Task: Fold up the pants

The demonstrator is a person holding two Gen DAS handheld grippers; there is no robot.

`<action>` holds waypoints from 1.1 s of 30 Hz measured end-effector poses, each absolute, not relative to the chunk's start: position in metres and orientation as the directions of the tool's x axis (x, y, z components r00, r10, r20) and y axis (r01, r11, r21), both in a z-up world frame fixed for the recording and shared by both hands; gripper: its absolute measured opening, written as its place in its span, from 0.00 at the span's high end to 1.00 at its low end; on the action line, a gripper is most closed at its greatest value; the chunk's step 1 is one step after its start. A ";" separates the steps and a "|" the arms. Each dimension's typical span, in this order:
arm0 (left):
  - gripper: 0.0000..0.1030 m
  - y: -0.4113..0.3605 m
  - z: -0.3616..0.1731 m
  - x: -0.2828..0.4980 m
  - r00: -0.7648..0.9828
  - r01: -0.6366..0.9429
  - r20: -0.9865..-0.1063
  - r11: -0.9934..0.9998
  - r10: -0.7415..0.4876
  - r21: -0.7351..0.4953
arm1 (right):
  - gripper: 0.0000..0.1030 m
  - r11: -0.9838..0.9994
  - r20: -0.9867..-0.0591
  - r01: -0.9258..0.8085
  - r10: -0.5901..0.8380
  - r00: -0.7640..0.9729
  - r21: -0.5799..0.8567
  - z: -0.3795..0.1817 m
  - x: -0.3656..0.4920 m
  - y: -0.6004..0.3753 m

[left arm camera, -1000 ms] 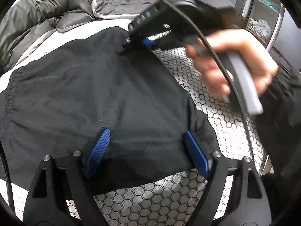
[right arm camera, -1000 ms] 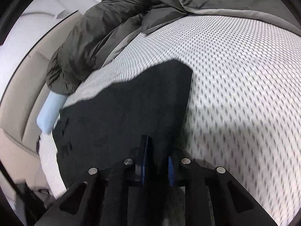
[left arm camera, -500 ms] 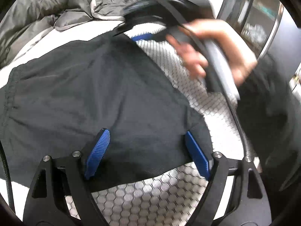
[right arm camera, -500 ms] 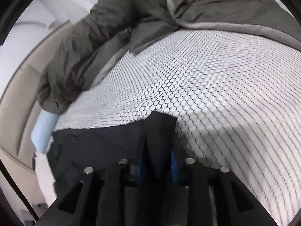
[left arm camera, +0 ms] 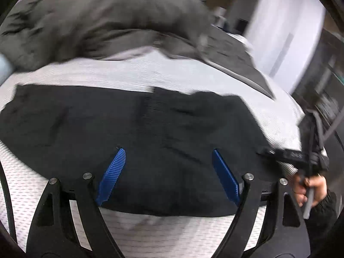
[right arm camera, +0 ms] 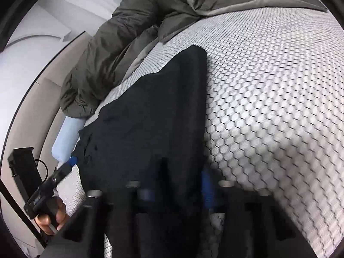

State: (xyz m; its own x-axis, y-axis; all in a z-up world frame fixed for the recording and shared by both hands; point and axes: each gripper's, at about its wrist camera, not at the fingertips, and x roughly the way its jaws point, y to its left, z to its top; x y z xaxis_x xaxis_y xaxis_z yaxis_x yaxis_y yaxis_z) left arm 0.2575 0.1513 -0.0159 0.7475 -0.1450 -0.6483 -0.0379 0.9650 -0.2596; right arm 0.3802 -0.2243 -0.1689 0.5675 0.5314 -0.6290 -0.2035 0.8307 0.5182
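Your left gripper (left arm camera: pixel 169 177) stands with its jaws spread wide, and the black pants (left arm camera: pixel 133 142) lie flat between and just ahead of the blue pads (left arm camera: pixel 114 172), which grip nothing. The garment stretches across the honeycomb-patterned mattress (left arm camera: pixel 150 234) as a broad dark band, with one layer apparently lapped over another near the middle (motion blur prevents confirmation). Judge the task as partly complete: at least one fold appears laid, but the band remains long, so at least one further fold and a smoothing pass are probably outstanding. Your right gripper (right arm camera: pixel 178 185) sits at the near hem of the pants; cloth covers the space between its pads, which stand somewhat apart, and with the blur you cannot tell whether they pinch the fabric or merely rest over it. Beyond both sets of jaws, a grey puffer jacket (right arm camera: pixel 103 68) is heaped along the far side of the mattress, close to the far edge of the pants but apparently not touching it; keep any outward sweep short of it. A pale blue pillow (right arm camera: pixel 64 137) lies left of the right jaws, beside the jacket. The mattress right of the right jaws offers room for the fold.
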 end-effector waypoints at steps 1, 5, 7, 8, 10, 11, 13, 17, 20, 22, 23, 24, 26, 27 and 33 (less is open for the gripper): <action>0.22 0.164 -0.018 0.258 0.748 -0.065 -0.651 0.963 -0.127 -0.263 | 0.87 0.834 -0.633 -0.212 0.531 0.564 0.510 -0.168 0.384 -0.221; 0.22 0.202 -0.025 0.255 0.749 -0.152 -0.657 0.946 -0.080 -0.288 | 0.92 0.853 -0.630 -0.250 0.511 0.585 0.459 -0.149 0.389 -0.224; 0.22 0.210 -0.029 0.255 0.742 -0.172 -0.666 0.938 -0.078 -0.301 | 0.92 0.859 -0.628 -0.236 0.496 0.600 0.453 -0.144 0.392 -0.234; 0.22 0.213 -0.031 0.255 0.736 -0.172 -0.672 0.938 -0.081 -0.302 | 0.92 0.864 -0.626 -0.216 0.483 0.613 0.455 -0.143 0.394 -0.243; 0.22 0.215 -0.034 0.257 0.725 -0.172 -0.684 0.943 -0.075 -0.285 | 0.91 0.887 -0.648 -0.152 0.426 0.631 0.435 -0.144 0.398 -0.262; 0.22 0.214 -0.035 0.256 0.721 -0.172 -0.690 0.946 -0.070 -0.276 | 0.88 0.901 -0.666 -0.131 0.398 0.630 0.414 -0.144 0.403 -0.262; 0.22 0.209 -0.037 0.254 0.720 -0.162 -0.688 0.943 -0.089 -0.291 | 0.82 0.911 -0.670 -0.092 0.362 0.648 0.403 -0.135 0.399 -0.264; 0.22 0.178 -0.036 0.257 0.727 -0.086 -0.659 0.925 -0.195 -0.370 | 0.65 0.926 -0.600 -0.132 0.332 0.728 0.353 -0.106 0.368 -0.251; 0.34 0.140 -0.037 0.263 0.726 0.008 -0.648 0.944 -0.231 -0.329 | 0.62 0.907 -0.556 -0.202 0.390 0.734 0.369 -0.098 0.348 -0.235; 0.65 0.122 -0.045 0.269 0.686 0.058 -0.678 0.949 -0.262 -0.308 | 0.62 0.895 -0.562 -0.230 0.422 0.711 0.381 -0.104 0.342 -0.223; 0.72 0.113 -0.052 0.273 0.648 0.069 -0.713 0.953 -0.267 -0.294 | 0.62 0.894 -0.574 -0.240 0.429 0.698 0.378 -0.108 0.341 -0.217; 0.72 0.106 -0.059 0.273 0.625 0.063 -0.743 0.964 -0.240 -0.259 | 0.62 0.897 -0.593 -0.251 0.432 0.680 0.365 -0.114 0.342 -0.211; 0.72 0.102 -0.063 0.271 0.609 0.068 -0.764 0.973 -0.216 -0.221 | 0.62 0.906 -0.622 -0.268 0.420 0.660 0.328 -0.120 0.340 -0.201; 0.71 0.102 -0.063 0.269 0.604 0.069 -0.768 0.973 -0.215 -0.218 | 0.62 0.913 -0.646 -0.273 0.407 0.646 0.302 -0.125 0.341 -0.196; 0.38 0.142 -0.041 0.248 0.657 -0.004 -0.713 0.945 -0.243 -0.326 | 0.55 0.938 -0.718 -0.263 0.342 0.606 0.225 -0.145 0.335 -0.195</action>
